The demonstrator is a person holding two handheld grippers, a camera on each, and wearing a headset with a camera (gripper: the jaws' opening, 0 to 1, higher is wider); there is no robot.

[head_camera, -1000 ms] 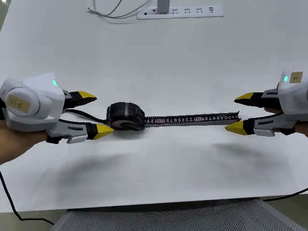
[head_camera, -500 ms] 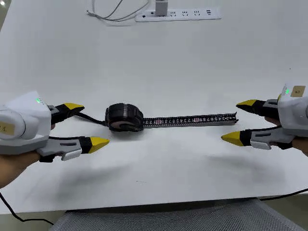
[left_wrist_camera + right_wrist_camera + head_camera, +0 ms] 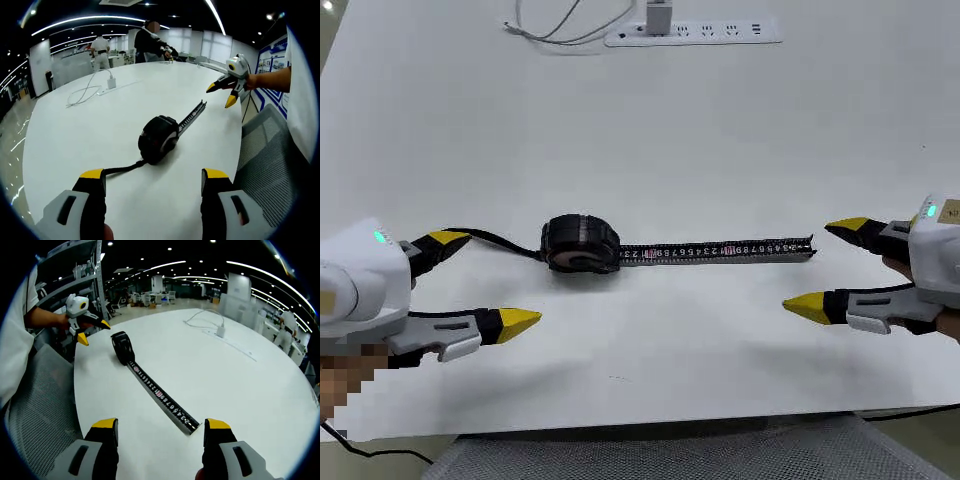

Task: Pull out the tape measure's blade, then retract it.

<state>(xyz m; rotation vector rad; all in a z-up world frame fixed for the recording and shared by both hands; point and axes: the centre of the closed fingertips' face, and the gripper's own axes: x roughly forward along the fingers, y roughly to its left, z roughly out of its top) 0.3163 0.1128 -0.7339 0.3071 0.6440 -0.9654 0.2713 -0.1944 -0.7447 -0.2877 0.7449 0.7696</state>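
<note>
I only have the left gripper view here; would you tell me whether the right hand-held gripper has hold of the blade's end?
Observer: No. In the right gripper view the right hand-held gripper is open, and the blade ends near its jaw tips, which stand wide apart and are not closed on it.
Operator: Thank you. Is the printed scale facing up?
Observer: Yes. In the head view the blade lies flat on the table with its light numbers facing up. There is a red mark on it close to the case.
</note>
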